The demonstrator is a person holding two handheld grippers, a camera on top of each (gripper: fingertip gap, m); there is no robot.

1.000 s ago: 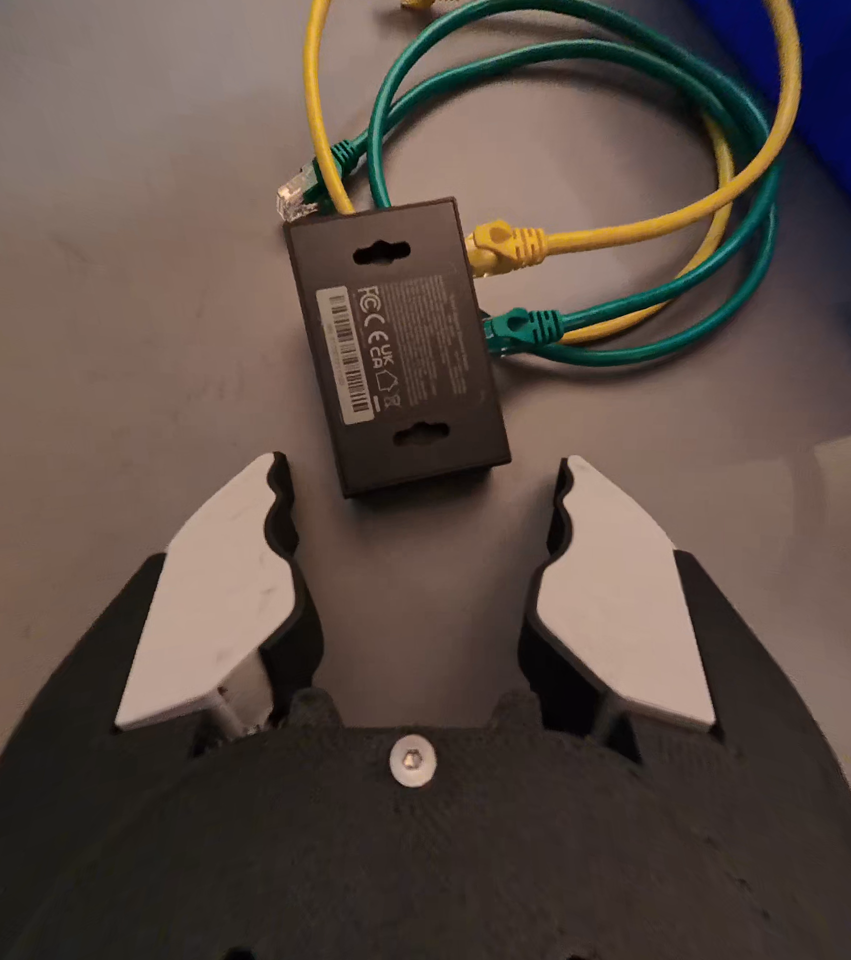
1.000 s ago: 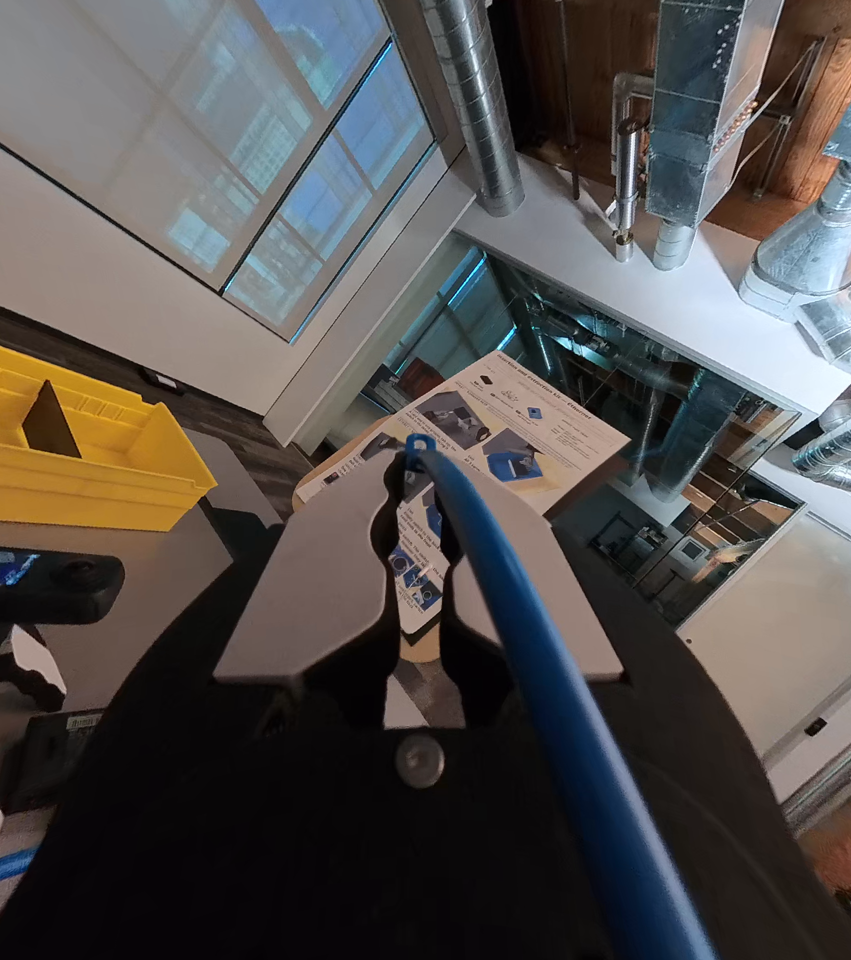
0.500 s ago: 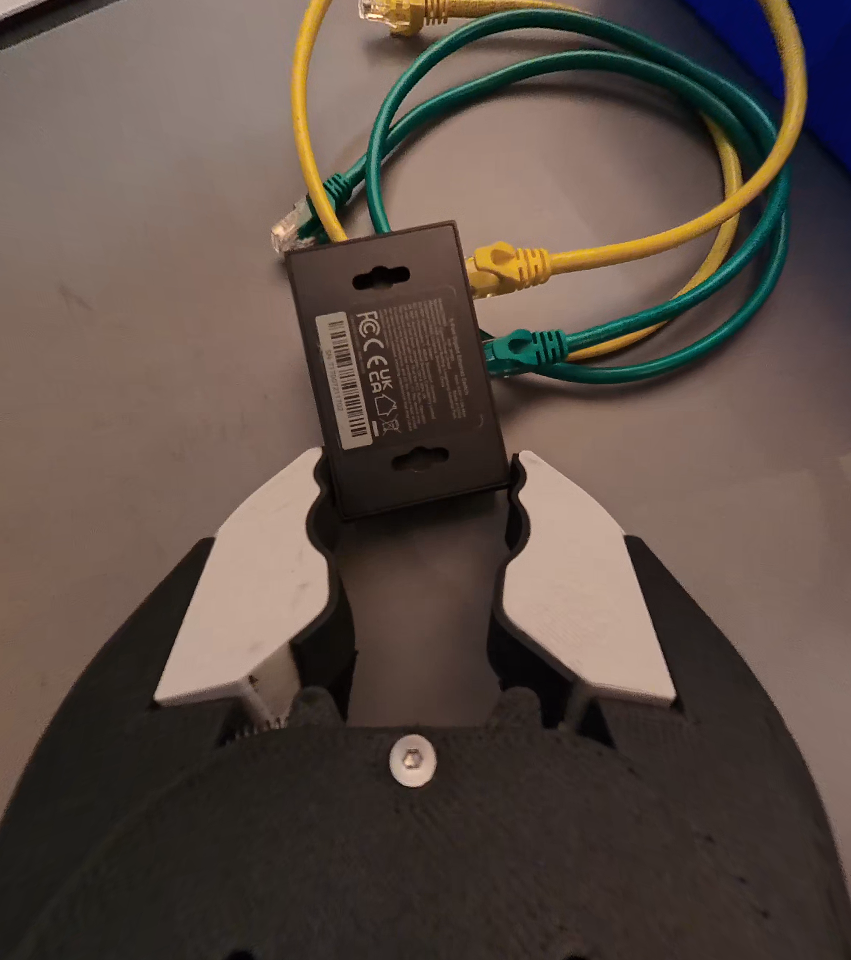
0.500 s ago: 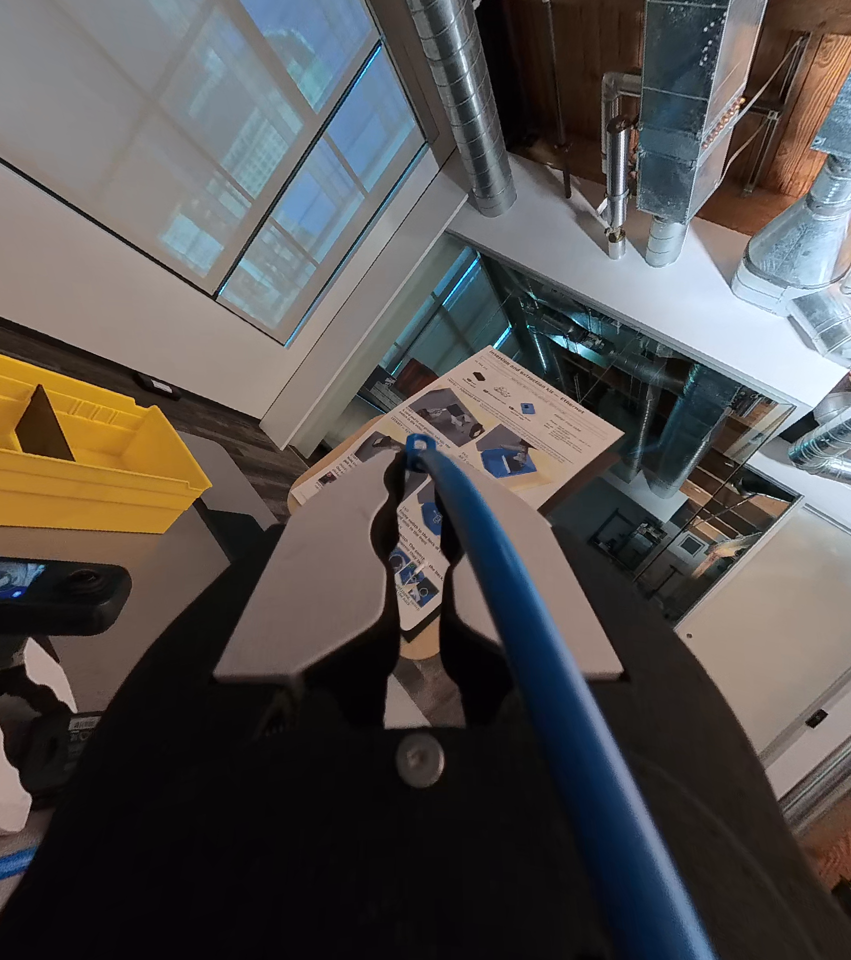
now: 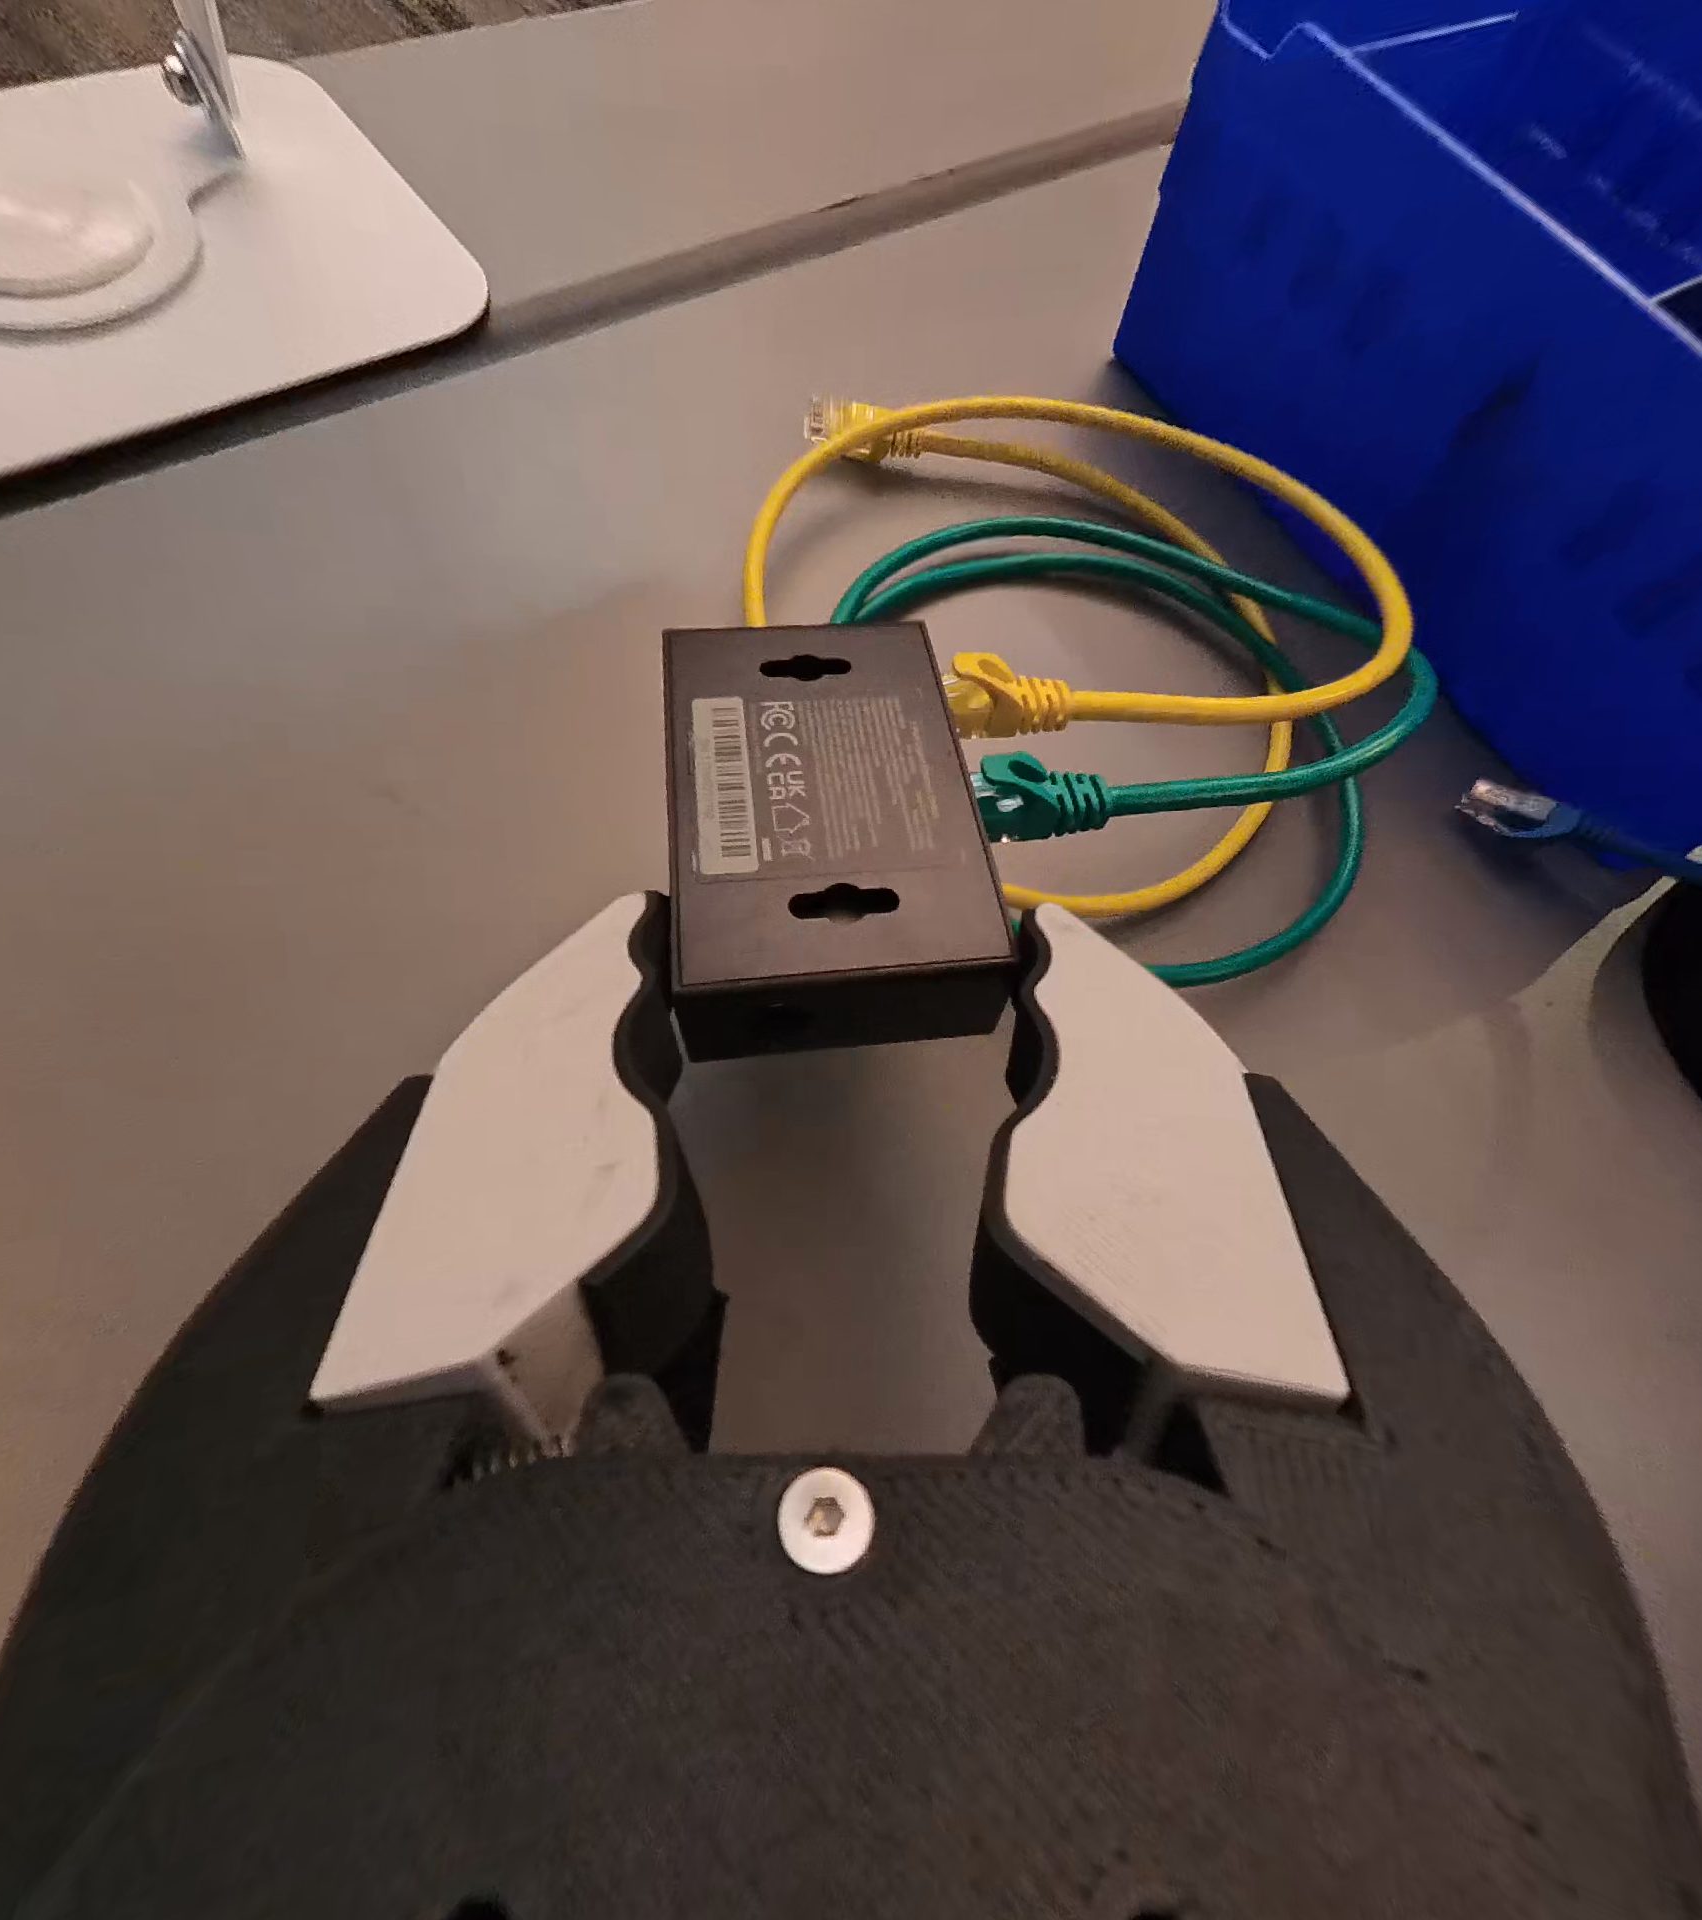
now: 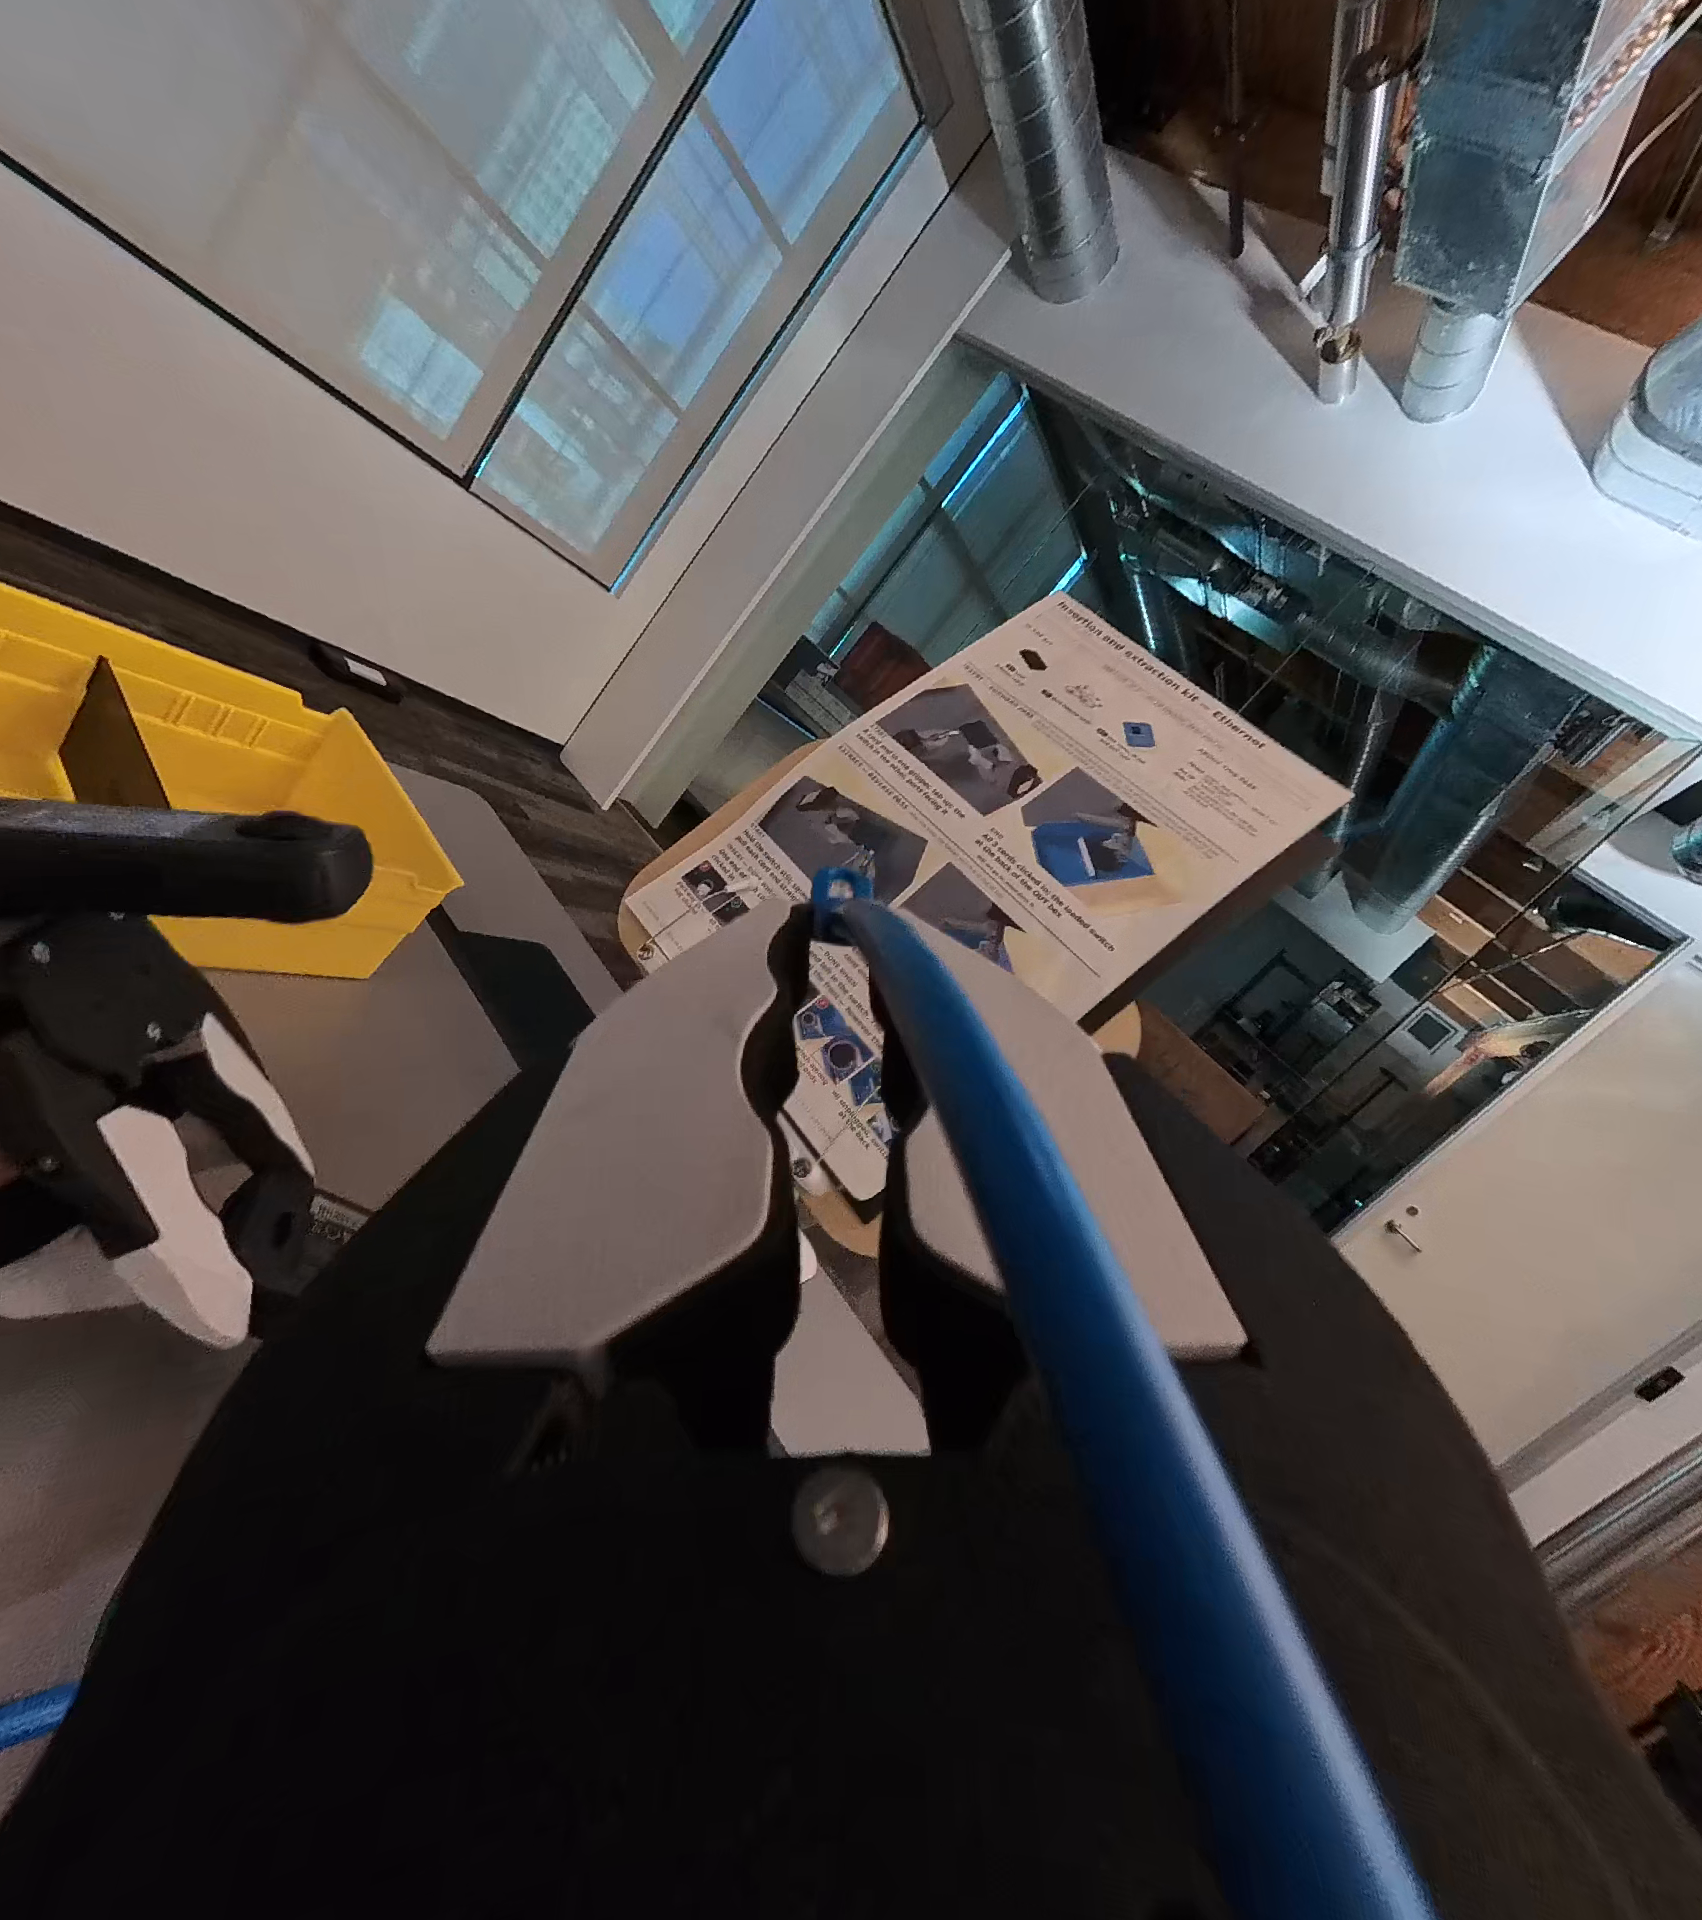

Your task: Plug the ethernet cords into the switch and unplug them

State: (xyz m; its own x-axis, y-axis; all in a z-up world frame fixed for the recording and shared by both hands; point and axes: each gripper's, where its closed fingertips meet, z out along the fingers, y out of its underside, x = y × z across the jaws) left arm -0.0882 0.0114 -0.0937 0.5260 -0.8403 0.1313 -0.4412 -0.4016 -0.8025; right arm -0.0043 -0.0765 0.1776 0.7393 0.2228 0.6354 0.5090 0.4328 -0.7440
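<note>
A black switch (image 5: 821,800) faces underside up, and my left gripper (image 5: 839,940) is shut on its near end and holds it a little above the grey table (image 5: 255,727). A yellow cord (image 5: 1190,707) and a green cord (image 5: 1221,795) are plugged into its right side. Both cords loop on the table; the yellow cord's free plug (image 5: 842,421) lies beyond. My right gripper (image 6: 831,909) is shut on a blue cord (image 6: 1086,1299) near its plug end and points up, away from the table. The left gripper also shows in the right wrist view (image 6: 161,1195). A blue plug (image 5: 1507,805) lies at the right.
A blue bin (image 5: 1512,395) stands at the right of the table. A grey stand base (image 5: 151,270) sits at the far left. In the right wrist view a yellow bin (image 6: 203,790) and an instruction sheet (image 6: 1013,810) stand behind the table. Spacing between my two grippers at the tips: around 30 cm.
My left gripper moved forward, shut on the switch's near end and lifted it, tilting the view up. My right gripper has kept its hold on the blue cord.
</note>
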